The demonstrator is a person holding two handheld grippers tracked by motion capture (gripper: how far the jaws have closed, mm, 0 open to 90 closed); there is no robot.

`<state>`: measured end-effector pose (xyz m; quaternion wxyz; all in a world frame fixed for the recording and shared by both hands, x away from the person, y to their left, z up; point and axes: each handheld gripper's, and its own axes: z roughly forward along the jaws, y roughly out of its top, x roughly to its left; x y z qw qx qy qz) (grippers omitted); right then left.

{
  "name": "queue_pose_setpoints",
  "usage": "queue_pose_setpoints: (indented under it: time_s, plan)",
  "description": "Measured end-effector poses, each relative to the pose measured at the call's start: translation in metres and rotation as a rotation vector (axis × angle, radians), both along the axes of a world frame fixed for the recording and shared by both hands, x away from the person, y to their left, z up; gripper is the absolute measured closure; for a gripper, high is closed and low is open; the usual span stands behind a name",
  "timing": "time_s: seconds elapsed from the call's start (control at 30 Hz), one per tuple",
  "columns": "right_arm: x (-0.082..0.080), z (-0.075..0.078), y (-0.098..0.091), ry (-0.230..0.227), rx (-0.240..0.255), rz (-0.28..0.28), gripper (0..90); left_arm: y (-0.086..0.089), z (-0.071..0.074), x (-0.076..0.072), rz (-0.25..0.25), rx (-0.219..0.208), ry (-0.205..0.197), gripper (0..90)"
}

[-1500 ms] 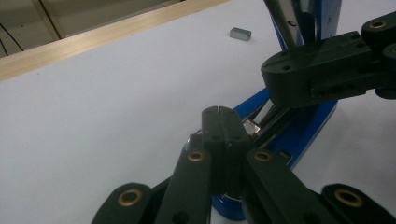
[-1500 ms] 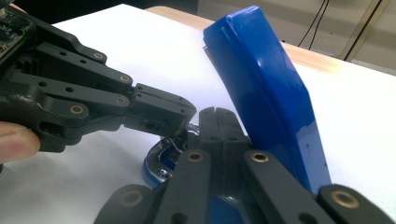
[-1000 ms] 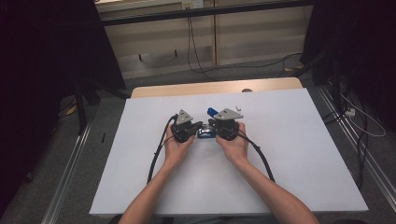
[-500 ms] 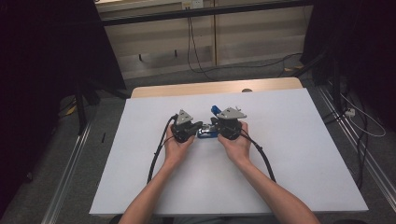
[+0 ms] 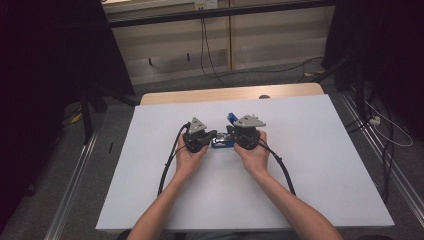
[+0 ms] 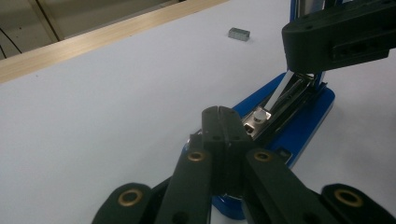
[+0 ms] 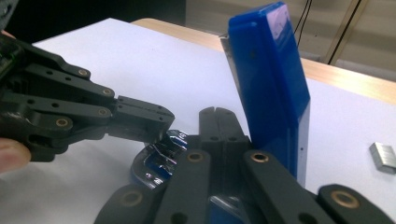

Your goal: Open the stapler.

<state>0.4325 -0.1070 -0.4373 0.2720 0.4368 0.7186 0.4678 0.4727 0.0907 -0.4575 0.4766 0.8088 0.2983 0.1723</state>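
Note:
A blue stapler (image 5: pixel 221 144) lies open in the middle of the white table, between my two grippers. Its lid (image 7: pixel 271 88) stands upright and the metal magazine (image 6: pixel 285 93) is bare. My left gripper (image 6: pixel 218 111) is shut, with nothing between its jaws, and its tips rest over the near end of the blue base (image 6: pixel 303 126). My right gripper (image 7: pixel 216 112) is also shut and empty, its tips at the foot of the lid. The left gripper (image 7: pixel 140 119) comes in from the left and touches the metal end of the base. From above, the left gripper (image 5: pixel 214 134) and right gripper (image 5: pixel 229 134) almost meet.
A small strip of staples (image 6: pixel 239 33) lies loose on the table (image 5: pixel 320 165) beyond the stapler; the strip of staples (image 7: pixel 384 157) sits at the right edge in the right gripper view. A wooden edge (image 5: pixel 225 94) runs along the far side. Black cables (image 5: pixel 167 165) trail back from both grippers.

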Motion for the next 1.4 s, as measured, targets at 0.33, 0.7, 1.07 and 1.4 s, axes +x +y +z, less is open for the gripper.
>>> queue_pose_setpoints:
  time_s: [0.33, 0.7, 1.07, 1.4]
  plan:
    - [-0.001, 0.003, -0.007, -0.006, -0.003, -0.016, 90.0, 0.000, 0.000, 0.000, -0.002, 0.003, -0.003, 90.0]
    - [-0.003, 0.001, -0.008, -0.020, -0.003, -0.012, 90.0, 0.000, 0.000, 0.000, -0.005, 0.007, -0.004, 90.0]
    - [-0.005, 0.003, -0.013, -0.018, 0.001, -0.041, 90.0, 0.000, 0.000, 0.000, -0.004, 0.009, -0.009, 90.0]
    - [-0.006, 0.003, -0.015, -0.022, 0.011, -0.051, 90.0, 0.000, 0.000, 0.000, -0.005, 0.004, -0.010, 90.0]
